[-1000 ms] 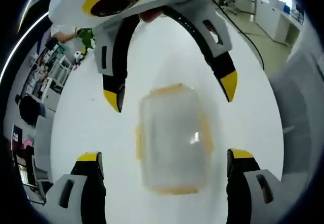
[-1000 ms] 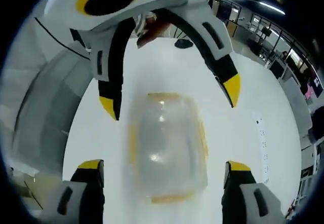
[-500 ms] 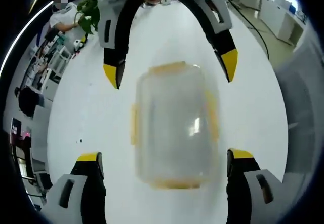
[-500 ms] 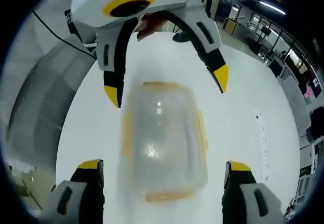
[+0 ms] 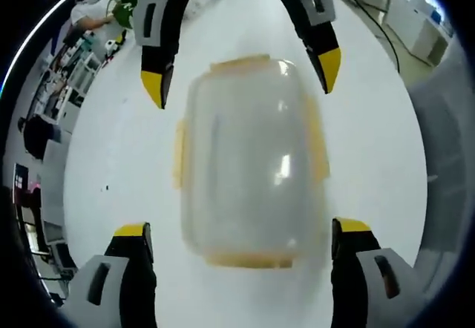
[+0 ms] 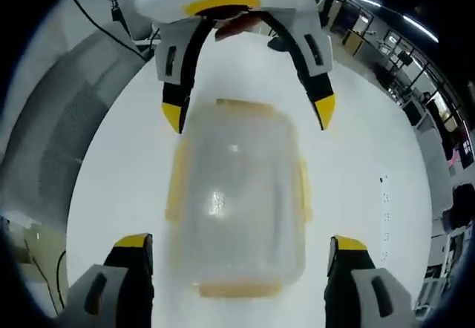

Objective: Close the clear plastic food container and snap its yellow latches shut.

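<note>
Container (image 5: pixel 249 157) lies lengthwise between the facing left gripper (image 5: pixel 241 239) and right gripper (image 6: pixel 239 248), both spread wide, holding nothing.

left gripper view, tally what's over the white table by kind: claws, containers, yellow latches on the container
claws: 2, own left claw at the bottom and the right claw coming in from the top
clear plastic containers: 1
yellow latches on the container: 4, one at the top edge, one at the bottom edge, one on each long side
total: 7
</note>
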Demonstrator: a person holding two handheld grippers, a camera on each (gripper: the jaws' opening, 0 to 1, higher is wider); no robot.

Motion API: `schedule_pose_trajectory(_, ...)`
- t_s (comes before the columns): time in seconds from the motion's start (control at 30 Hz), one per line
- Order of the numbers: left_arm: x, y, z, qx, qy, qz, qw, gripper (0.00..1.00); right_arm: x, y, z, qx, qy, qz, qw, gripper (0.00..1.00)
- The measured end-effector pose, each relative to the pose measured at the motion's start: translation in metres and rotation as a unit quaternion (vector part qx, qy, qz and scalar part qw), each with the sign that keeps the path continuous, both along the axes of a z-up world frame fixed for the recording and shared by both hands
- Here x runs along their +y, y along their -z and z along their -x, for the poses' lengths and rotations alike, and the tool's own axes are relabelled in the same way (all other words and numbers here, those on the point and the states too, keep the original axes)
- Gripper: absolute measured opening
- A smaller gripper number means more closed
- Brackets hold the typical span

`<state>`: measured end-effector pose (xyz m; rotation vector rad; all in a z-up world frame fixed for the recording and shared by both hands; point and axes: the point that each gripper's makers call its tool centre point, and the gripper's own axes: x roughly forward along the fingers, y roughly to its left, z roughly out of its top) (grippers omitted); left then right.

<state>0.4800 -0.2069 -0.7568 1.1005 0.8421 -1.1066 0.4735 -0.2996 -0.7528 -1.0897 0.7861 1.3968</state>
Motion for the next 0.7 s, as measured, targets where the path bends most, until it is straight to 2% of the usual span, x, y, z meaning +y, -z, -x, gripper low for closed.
schedule_pose_trajectory(0.2,0.0043,0.0008,-0.0036,-0.004,-0.006,-0.014,0.9999,0.95,-0.0014,0.0027,-0.0028,-0.002,0.003,0.007,1.0000,0.97)
schedule_pose_trajectory(0.7,0.0002,0.0066,0.0019,0.013,-0.003,-0.014,0.9998,0.94,-0.0054,0.0083,-0.0048,0.004,0.009,0.011,0.9999,0.97)
